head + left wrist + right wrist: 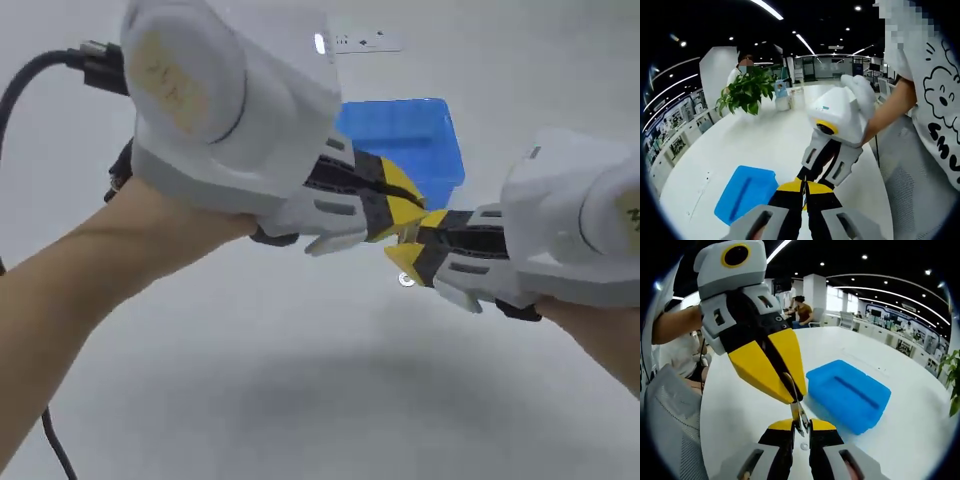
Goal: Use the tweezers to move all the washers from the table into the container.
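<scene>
Steel tweezers [796,412] mostly hidden, clenched in left gripper [796,396]; right gripper [801,429] state unclear; washer [804,445] tiny.

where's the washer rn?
In the head view the washer lies on the table right of centre, in front of the blue container; in the right gripper view it sits beneath the tip of the tweezers.

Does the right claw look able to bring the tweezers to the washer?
Probably yes: the washer lies bare on the table near the tweezers, though the left claw grips them too.
</scene>
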